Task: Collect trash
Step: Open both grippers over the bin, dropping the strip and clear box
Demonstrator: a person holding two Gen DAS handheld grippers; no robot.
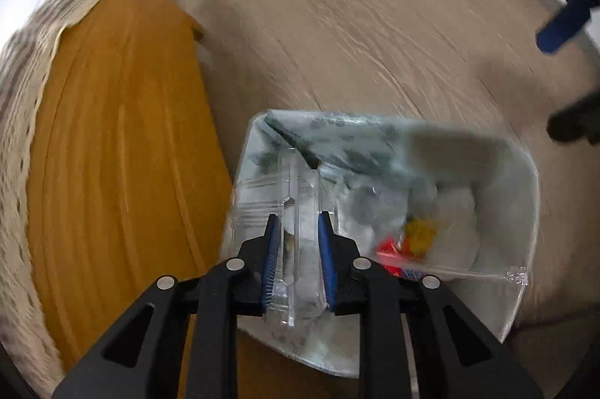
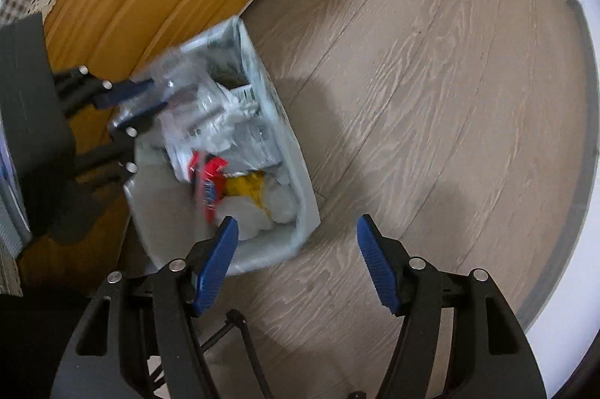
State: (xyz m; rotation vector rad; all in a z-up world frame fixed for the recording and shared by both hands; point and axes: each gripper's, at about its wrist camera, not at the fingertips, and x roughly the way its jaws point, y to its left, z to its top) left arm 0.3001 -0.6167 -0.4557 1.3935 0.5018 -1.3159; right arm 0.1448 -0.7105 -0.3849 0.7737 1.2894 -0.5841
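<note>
1. Left gripper (image 1: pixel 296 249) – fingers pinching a clear plastic tray (image 1: pixel 300 211) – holds it right over the lined bin (image 2: pixel 300 151) on the floor (image 2: pixel 431 99).
2. Right gripper (image 2: pixel 296 264) – fingers spread, empty – hangs beside the bin.
3. Step in hand: dropping. Next, the left fingers likely need to part so the tray falls onto the wrappers (image 2: pixel 213 181).
</note>
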